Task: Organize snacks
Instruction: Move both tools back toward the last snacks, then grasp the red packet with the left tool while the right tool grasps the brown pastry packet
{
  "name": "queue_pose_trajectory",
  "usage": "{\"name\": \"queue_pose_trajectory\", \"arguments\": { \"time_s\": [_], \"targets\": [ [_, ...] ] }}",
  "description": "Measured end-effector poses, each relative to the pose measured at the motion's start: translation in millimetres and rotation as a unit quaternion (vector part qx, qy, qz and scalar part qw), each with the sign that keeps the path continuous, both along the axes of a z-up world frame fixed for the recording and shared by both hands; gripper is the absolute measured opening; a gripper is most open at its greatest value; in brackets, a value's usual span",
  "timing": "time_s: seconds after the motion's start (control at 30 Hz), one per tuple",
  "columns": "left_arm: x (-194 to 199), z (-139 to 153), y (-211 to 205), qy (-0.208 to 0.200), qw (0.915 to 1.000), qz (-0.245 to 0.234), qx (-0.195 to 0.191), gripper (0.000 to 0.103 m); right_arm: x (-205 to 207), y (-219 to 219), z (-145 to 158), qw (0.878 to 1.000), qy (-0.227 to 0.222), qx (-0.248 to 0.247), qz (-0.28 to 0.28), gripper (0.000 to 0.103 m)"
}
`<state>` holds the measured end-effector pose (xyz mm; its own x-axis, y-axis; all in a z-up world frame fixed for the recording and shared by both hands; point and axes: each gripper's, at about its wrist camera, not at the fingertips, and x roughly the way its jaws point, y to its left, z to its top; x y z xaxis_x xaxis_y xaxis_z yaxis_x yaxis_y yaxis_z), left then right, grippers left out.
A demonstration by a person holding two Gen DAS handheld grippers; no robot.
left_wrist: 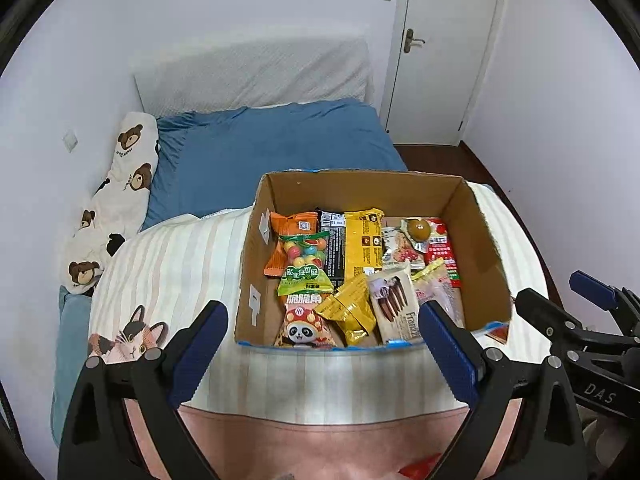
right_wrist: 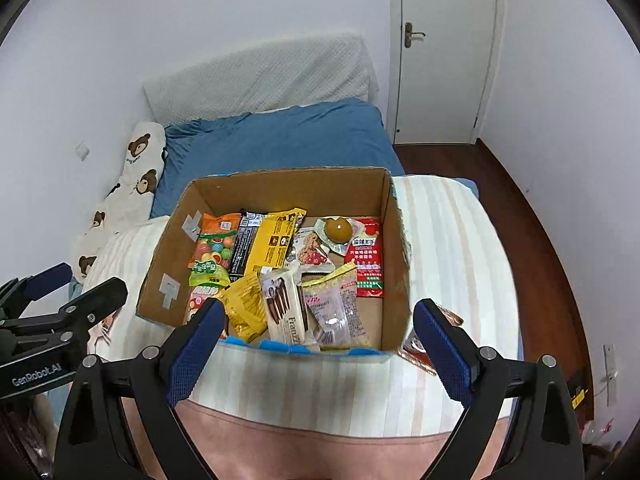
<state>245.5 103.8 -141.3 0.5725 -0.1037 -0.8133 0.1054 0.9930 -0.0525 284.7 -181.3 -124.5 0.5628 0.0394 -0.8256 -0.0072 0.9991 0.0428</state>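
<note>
An open cardboard box (left_wrist: 482, 236) (right_wrist: 396, 248) sits on a striped blanket and holds several snack packets: a yellow packet (left_wrist: 362, 246) (right_wrist: 274, 242), a green candy bag (left_wrist: 306, 266) (right_wrist: 210, 258), a red packet (left_wrist: 442, 250) (right_wrist: 368, 258) and a white wafer packet (left_wrist: 394, 304) (right_wrist: 284, 304). A reddish packet (right_wrist: 418, 350) (left_wrist: 498, 334) lies on the blanket outside the box's near right corner. My left gripper (left_wrist: 322, 346) is open and empty before the box's near wall. My right gripper (right_wrist: 318, 346) is open and empty, also before the near wall.
The box rests on a bed with a blue sheet (left_wrist: 272, 152) and a bear-print pillow (left_wrist: 120, 196) on the left. A closed white door (left_wrist: 440, 48) and wooden floor (right_wrist: 540, 232) lie to the right. A cat-print patch (left_wrist: 128, 334) is on the blanket.
</note>
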Motion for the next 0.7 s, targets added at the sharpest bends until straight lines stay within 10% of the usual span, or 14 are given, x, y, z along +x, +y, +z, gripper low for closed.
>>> {"name": "queue_pose_trajectory", "arguments": {
  "time_s": [0.43,0.57,0.7],
  "targets": [
    [-54.7,-18.2,-2.7,0.029,0.9986,-0.017,-0.040,0.098,-74.4,-18.8,-17.6,0.998,0.036,0.044,-0.039,0.099],
    [-82.7,-78.5,-21.9,0.118,0.9903,-0.043,-0.060,0.098,-105.2,-43.9,-56.4,0.993,0.080,0.059,-0.069,0.099],
    [-108.5,-158.2,-50.8,0.244,0.9640,-0.053,-0.090,0.098,-129.8,-75.6,-99.7,0.985,0.126,0.079,-0.089,0.099]
  ]
}}
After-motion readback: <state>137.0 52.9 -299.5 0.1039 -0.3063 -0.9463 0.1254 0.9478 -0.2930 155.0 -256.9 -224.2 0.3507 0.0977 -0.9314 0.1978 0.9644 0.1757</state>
